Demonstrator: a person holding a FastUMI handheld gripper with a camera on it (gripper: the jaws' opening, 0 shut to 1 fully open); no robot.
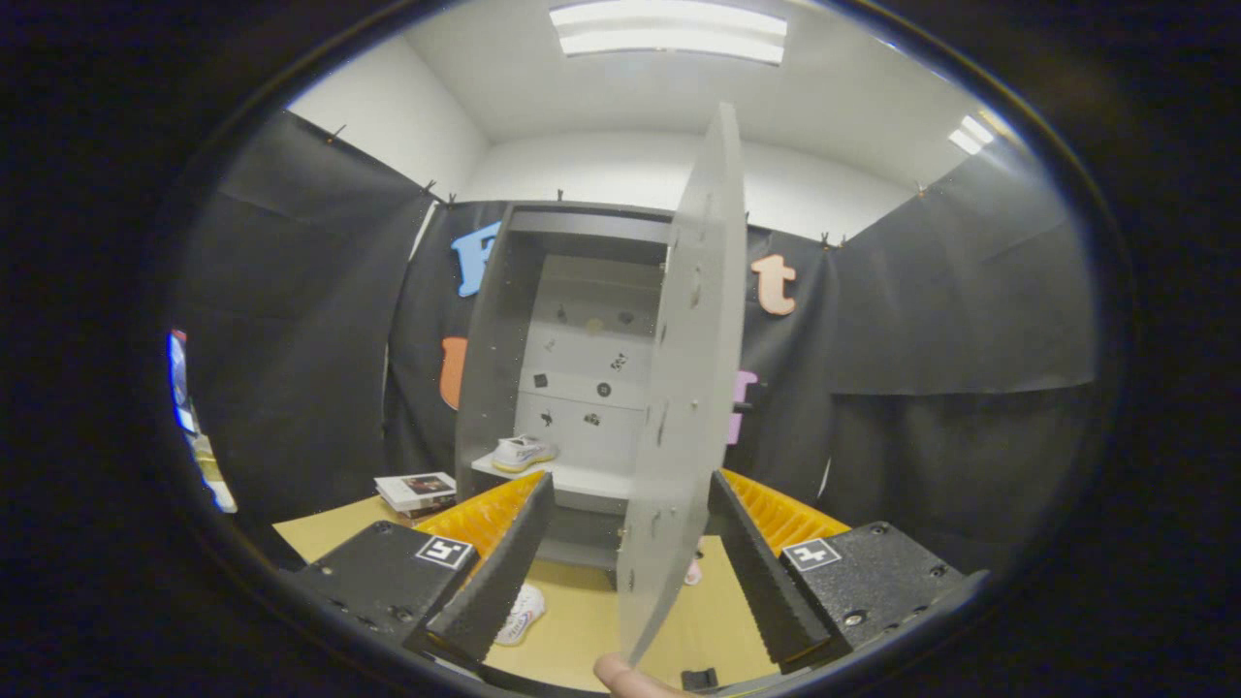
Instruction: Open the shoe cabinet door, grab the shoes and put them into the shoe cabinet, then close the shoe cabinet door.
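Note:
The grey shoe cabinet (504,330) stands ahead with its door (684,388) swung wide, edge-on toward me. The door's edge runs between my fingers but neither pad presses on it. My gripper (630,494) is open around that edge. One white shoe with a yellowish sole (522,453) sits on the lower shelf (582,478) inside. A second white shoe (521,615) lies on the tan table below my left finger (504,562). A fingertip of a person (620,674) touches the door's bottom corner.
A stack of books (417,491) lies on the tan table (572,630) left of the cabinet. A small pink thing (692,573) peeks out behind the door's lower edge. Black cloth walls enclose the booth on both sides.

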